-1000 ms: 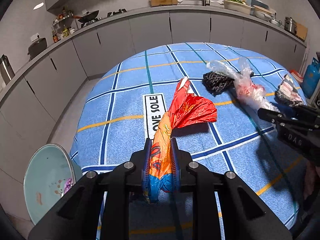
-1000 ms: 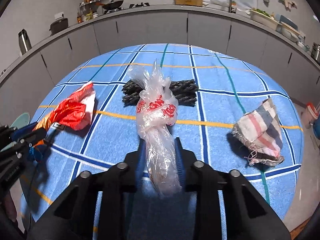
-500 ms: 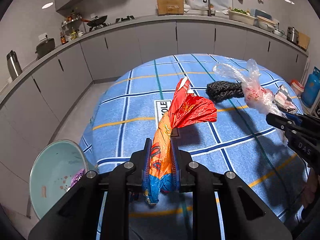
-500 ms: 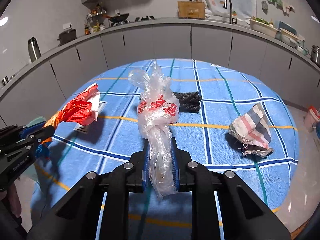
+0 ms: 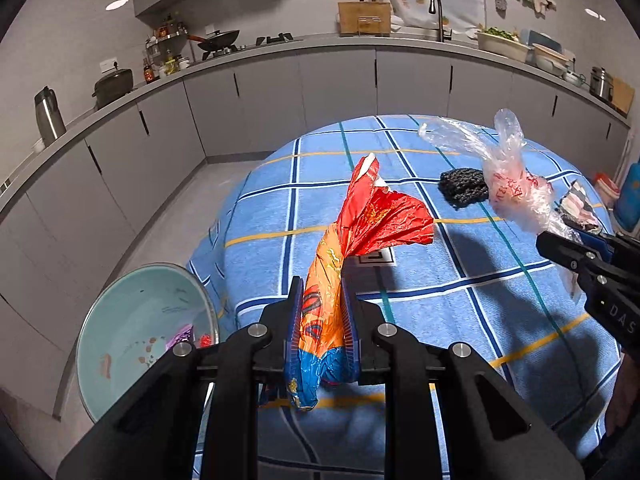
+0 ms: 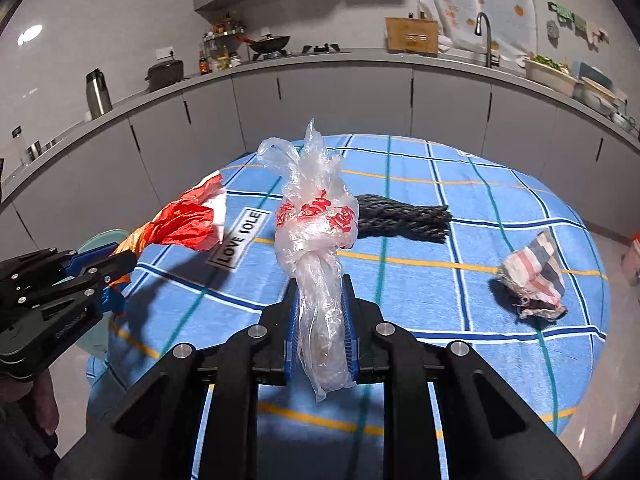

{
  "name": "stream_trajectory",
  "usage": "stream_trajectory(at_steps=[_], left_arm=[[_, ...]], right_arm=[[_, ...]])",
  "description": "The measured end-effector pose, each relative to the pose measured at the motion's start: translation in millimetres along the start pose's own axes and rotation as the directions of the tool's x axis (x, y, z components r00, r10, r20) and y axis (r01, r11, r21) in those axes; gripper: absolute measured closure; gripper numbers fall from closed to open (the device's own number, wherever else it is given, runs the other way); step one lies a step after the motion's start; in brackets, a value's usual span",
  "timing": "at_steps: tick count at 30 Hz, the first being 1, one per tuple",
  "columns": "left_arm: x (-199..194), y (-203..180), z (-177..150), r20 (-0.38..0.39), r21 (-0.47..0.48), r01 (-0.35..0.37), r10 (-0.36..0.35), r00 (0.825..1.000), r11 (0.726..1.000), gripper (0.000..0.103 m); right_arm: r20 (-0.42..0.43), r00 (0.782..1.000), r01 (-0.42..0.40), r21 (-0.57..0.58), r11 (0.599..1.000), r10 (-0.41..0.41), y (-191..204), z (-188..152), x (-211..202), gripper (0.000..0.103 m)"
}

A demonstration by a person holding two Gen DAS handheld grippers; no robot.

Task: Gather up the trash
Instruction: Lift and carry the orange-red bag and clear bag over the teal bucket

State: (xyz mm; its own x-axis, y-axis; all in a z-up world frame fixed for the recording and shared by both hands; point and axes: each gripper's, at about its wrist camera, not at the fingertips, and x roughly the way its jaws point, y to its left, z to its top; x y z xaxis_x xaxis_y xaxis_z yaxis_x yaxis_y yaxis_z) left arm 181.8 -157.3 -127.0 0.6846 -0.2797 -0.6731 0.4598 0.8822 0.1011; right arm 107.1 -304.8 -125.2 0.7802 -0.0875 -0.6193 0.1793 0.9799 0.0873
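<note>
My left gripper (image 5: 320, 300) is shut on a crumpled red and orange foil wrapper (image 5: 372, 220), held above the near left edge of the blue checked table (image 5: 440, 300). My right gripper (image 6: 320, 300) is shut on a knotted clear plastic bag with red print (image 6: 316, 216), held above the table's near side. Each gripper shows in the other's view: the right one (image 5: 560, 246) at the right with the bag (image 5: 516, 188), the left one (image 6: 120, 260) at the left with the wrapper (image 6: 188, 220). A pale green bin (image 5: 136, 328) with scraps inside stands on the floor left of the table.
A black knitted cloth (image 6: 404, 220) lies mid-table and a striped rag (image 6: 532, 276) lies at the right. A "LOVE SOLE" label (image 6: 238, 240) lies on the tablecloth. Grey kitchen cabinets (image 5: 280, 92) curve around the back. A blue gas bottle (image 5: 630, 196) stands at the far right.
Both grippers have risen and pulled back from the table with their trash still held. The bin has come further into the left wrist view.
</note>
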Motion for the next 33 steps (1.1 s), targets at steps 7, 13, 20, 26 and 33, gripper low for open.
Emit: stream_trajectory(at_steps=[7,13,20,26,33], left_arm=[[-6.3,6.7,-1.0,0.012,-0.013,-0.010,0.010,1.000,1.000,0.084],[-11.2,14.9,-3.4,0.019,-0.026,-0.021,0.022,1.000,0.999,0.084],[-17.4,28.3,-6.0,0.024,-0.051,-0.046,0.047,0.999,0.998,0.084],[-20.7,44.9,-9.0,0.024,-0.077,-0.072,0.074,0.997,0.994,0.084],[-24.8,69.2,-14.6,0.017,-0.112,-0.114,0.116,0.993,0.987,0.084]], right_arm=[[0.007,1.000,-0.022,-0.019,1.000,0.023,15.9,1.8,-3.7,0.083],[0.016,0.999,-0.036,-0.031,0.999,0.036,24.1,3.9,-5.0,0.083],[0.024,0.998,-0.061,-0.052,0.997,0.062,36.3,7.3,-4.3,0.083],[0.021,0.996,-0.089,-0.082,0.993,0.091,55.3,9.7,-1.6,0.083],[0.020,0.991,-0.127,-0.111,0.986,0.129,79.0,15.2,1.8,0.083]])
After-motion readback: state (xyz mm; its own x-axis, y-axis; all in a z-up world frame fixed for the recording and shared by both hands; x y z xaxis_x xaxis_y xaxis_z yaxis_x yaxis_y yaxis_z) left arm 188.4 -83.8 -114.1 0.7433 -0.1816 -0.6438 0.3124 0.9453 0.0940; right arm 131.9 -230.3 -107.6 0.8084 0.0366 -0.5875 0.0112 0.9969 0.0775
